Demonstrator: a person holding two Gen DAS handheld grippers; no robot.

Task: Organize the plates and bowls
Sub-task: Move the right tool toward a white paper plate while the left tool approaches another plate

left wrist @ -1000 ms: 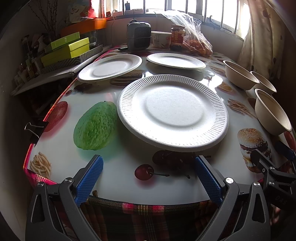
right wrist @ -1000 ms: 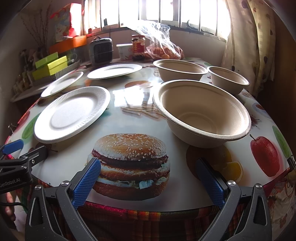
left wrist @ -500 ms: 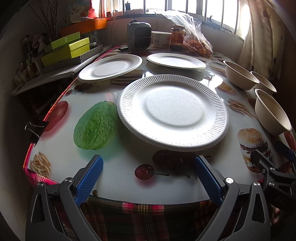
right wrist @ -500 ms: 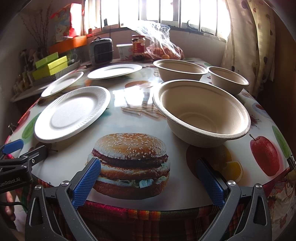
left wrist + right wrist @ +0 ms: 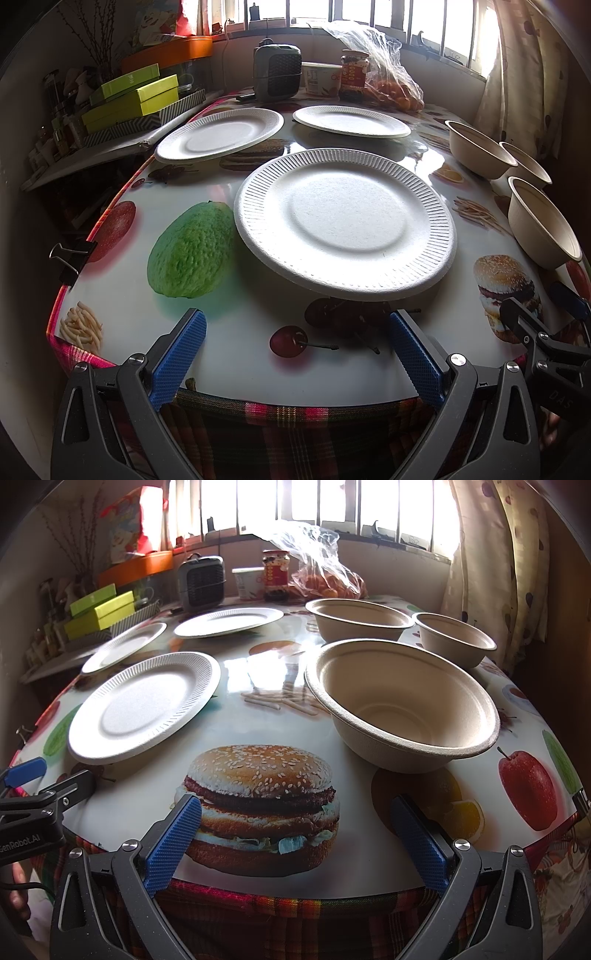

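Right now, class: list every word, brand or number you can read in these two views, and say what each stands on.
"GenRobot.AI", its first letter cut by the frame edge: on the left gripper body, in the right wrist view.
"DAS": on the right gripper body, in the left wrist view; it may be partial.
Jar label: blurred.
White tub print: unreadable.
Green boxes: too small.

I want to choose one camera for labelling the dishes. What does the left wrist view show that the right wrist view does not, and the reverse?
Only the left wrist view shows the printed cherry in front of the open left gripper and the black binder clip in full on the table edge.

Only the right wrist view shows the printed red apple and looks right into the nearest bowl, beyond the open right gripper.

Both show three white paper plates, three beige bowls, the printed burger, the grey heater and the bag of oranges.
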